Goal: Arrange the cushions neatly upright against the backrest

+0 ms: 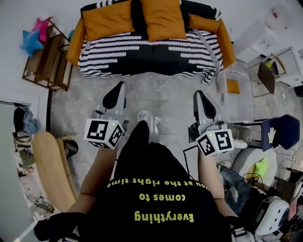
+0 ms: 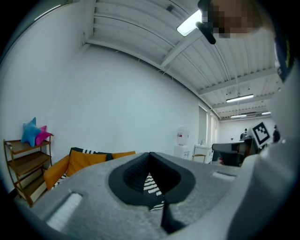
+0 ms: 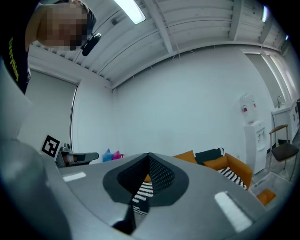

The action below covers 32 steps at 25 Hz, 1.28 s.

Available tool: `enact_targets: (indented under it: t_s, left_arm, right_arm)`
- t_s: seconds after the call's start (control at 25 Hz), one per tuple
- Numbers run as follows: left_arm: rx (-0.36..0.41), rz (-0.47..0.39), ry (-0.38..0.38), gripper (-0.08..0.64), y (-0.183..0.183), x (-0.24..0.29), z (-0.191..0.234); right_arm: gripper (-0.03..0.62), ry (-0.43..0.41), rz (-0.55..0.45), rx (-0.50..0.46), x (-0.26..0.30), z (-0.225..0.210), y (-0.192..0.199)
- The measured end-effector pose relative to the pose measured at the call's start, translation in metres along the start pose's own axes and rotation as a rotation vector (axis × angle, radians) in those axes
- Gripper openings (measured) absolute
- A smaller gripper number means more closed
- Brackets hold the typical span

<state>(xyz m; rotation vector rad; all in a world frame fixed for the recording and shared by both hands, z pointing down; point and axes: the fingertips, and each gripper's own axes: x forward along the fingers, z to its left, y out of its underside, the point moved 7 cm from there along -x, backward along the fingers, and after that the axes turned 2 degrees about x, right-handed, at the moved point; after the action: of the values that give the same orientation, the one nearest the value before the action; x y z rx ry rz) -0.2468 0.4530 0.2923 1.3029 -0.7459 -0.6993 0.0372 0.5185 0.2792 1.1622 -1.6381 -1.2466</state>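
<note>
Closest in, the left gripper (image 1: 118,90) and the right gripper (image 1: 200,97) are held out level side by side. Each has its jaws pressed together with nothing between them; only a sliver of stripes shows through the notch at the tips. Ahead of both tips comes bare floor (image 1: 161,94), then the sofa (image 1: 74,42) under a black-and-white striped throw (image 1: 147,54).

And there's the job: three orange cushions, well beyond the jaws, none touched. The left cushion (image 1: 108,20) lies beyond the left tips. The middle cushion (image 1: 163,19) sits ahead of the gap between the grippers, up by the backrest (image 1: 137,14). The right cushion (image 1: 203,23) is tucked into the corner, beyond the right tips.

I'd expect them to be light, soft and squashy, with fabric that grips well and nothing to break. My call is to pinch a top corner or seam edge, since a plump middle would likely bulge out of narrow jaws.

The head view shows all three cushions at once, but not how upright each one stands. The left gripper view gives the side-on look at cushion tops against the backrest. Both gripper views catch a water dispenser (image 3: 248,117) by the wall, which I can't pick out from above.
</note>
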Motion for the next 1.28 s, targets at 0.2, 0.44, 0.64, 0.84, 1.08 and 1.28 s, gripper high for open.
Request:
enact_targets:
  t_s: [0.2,0.44,0.64,0.84,1.08,1.28]
  left_arm:
    - [0.011,-0.018,0.017,0.000,-0.022,0.065,0.053]
    - [0.034,-0.042,0.050,0.000,-0.042,0.135,0.114]
    - [0.035,-0.042,0.083,0.000,-0.046,0.176,0.147]
    - [0.007,-0.016,0.071,0.000,-0.039,0.206,0.171]
    - [-0.006,-0.007,0.031,0.000,-0.033,0.249,0.186]
    - [-0.016,-0.010,-0.043,0.000,-0.040,0.298,0.197]
  right_arm:
    - [0.011,-0.002,-0.010,-0.008,0.084,-0.013,-0.018]
    - [0.011,0.000,-0.041,-0.007,0.175,-0.021,-0.035]
    - [0.011,0.017,-0.018,0.015,0.225,-0.027,-0.028]
    - [0.011,0.022,0.033,0.025,0.259,-0.041,-0.021]
    - [0.011,-0.009,0.047,0.048,0.309,-0.080,-0.021]
    - [0.011,-0.091,0.068,0.043,0.366,-0.116,-0.033]
